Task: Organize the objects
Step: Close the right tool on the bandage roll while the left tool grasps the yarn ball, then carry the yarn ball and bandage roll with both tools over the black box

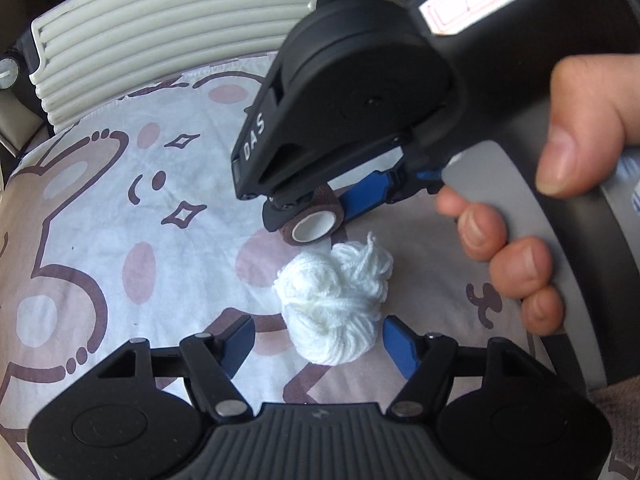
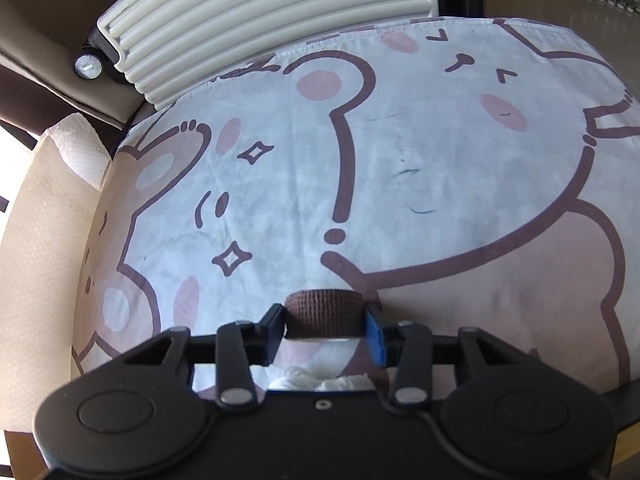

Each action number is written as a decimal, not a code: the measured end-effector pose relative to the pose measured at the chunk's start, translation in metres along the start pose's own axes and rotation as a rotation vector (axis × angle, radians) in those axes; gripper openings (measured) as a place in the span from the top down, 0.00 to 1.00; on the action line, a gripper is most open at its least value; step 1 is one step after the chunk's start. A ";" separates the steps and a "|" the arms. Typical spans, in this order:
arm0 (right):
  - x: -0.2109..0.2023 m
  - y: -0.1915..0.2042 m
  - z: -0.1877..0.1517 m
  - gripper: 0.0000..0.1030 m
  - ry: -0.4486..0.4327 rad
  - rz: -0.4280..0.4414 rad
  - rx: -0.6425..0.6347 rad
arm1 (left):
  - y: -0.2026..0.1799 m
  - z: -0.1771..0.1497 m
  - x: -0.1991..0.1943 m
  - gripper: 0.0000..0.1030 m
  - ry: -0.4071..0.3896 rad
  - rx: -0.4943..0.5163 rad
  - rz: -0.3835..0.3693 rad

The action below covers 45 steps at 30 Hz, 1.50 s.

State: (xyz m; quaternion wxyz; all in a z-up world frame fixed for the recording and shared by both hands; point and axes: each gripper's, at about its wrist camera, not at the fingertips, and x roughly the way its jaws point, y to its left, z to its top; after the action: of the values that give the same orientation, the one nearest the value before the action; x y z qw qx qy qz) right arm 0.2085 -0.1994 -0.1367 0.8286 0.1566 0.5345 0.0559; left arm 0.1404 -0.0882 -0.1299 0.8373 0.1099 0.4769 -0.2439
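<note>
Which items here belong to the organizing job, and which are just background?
In play:
brown tape roll, clamped in right gripper
white yarn bundle, between open left gripper fingers

Background:
cartoon cloth
ribbed white case
paper towel

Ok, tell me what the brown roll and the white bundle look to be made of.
Brown roll: looks like woven elastic bandage wrap, matte with a ribbed textile weave, wound on a smooth white core, probably plastic or card. White bundle: soft yarn, likely acrylic or cotton; separate twisted strands and loose ends show.
</note>
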 end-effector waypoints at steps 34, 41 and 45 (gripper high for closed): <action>-0.065 -0.034 -0.023 0.58 -0.077 -0.053 -0.003 | -0.002 0.013 -0.012 0.61 0.056 -0.106 0.073; -0.091 -0.028 -0.033 0.58 -0.113 -0.049 -0.038 | 0.005 0.014 -0.038 0.61 0.033 -0.181 0.103; -0.104 -0.026 -0.040 0.58 -0.126 -0.071 -0.056 | 0.005 0.015 -0.054 0.61 0.019 -0.205 0.118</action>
State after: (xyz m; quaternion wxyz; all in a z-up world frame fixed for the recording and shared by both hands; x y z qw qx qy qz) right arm 0.1262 -0.2434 -0.0700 0.8661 0.1176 0.4848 0.0317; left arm 0.1314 -0.0741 -0.0764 0.8524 0.0539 0.5000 -0.1433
